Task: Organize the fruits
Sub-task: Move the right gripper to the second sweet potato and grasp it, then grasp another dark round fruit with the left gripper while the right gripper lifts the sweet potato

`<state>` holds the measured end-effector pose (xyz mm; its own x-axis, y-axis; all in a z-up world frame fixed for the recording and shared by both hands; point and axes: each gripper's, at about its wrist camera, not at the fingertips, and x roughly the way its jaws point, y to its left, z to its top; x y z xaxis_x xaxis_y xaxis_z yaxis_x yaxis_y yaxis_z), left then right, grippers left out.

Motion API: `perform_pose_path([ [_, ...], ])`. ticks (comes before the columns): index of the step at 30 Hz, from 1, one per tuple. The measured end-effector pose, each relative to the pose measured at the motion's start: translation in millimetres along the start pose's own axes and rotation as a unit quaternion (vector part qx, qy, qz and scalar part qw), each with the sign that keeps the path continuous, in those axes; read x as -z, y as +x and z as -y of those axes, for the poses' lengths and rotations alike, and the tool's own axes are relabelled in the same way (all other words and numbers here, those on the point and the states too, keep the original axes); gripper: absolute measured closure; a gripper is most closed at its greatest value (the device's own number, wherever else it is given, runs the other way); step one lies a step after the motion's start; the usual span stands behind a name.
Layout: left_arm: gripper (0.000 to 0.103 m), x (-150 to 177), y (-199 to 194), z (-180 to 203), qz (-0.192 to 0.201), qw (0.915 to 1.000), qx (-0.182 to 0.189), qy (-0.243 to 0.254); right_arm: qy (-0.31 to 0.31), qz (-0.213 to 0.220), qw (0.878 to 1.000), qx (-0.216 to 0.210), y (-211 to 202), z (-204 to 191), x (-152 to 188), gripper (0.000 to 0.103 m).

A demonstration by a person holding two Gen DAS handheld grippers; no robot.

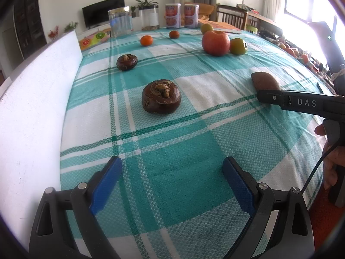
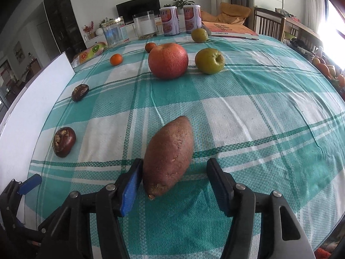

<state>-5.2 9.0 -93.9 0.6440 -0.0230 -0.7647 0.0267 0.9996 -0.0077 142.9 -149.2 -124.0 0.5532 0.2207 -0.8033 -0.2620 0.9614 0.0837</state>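
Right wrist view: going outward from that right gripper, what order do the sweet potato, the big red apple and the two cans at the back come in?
1. Sweet potato: between the open fingers of the right gripper, its near end by the left finger.
2. Red apple: mid-table, straight ahead.
3. Two cans: far edge of the table; side by side, too close to rank apart.

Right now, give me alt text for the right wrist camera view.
The open right gripper straddles a sweet potato lying on a teal checked tablecloth. Beyond sit a red apple and a green apple.
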Motion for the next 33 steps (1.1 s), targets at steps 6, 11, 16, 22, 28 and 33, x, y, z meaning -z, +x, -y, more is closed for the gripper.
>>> perform_pose_path([
  [6,0.007,0.0,0.0,-0.2,0.000,1.0000,0.000,0.000,-0.009,-0.002,1.000,0.004,0.9,-3.8,1.1,0.032],
  [11,0.007,-1.3,0.2,-1.5,-0.007,0.9999,0.009,0.000,-0.005,-0.002,1.000,-0.001,0.5,-2.2,1.2,0.029],
  [16,0.008,-18.8,4.3,-13.9,-0.028,0.9979,0.044,-0.039,0.010,0.001,1.000,-0.013,-1.2,3.0,1.3,0.029],
  [22,0.010,-54.9,24.8,-11.2,-0.021,0.9989,0.006,-0.042,0.040,0.012,0.998,-0.045,-6.2,13.6,0.9,0.029],
  [28,0.054,-67.6,47.7,-5.5,-0.026,0.9991,-0.018,-0.029,0.099,0.037,0.990,-0.095,-19.2,34.2,0.1,0.029],
  [33,0.055,-56.2,34.8,-3.4,-0.031,0.9990,0.006,-0.033,0.084,-0.009,0.989,-0.119,-10.1,20.8,-12.2,0.029],
])
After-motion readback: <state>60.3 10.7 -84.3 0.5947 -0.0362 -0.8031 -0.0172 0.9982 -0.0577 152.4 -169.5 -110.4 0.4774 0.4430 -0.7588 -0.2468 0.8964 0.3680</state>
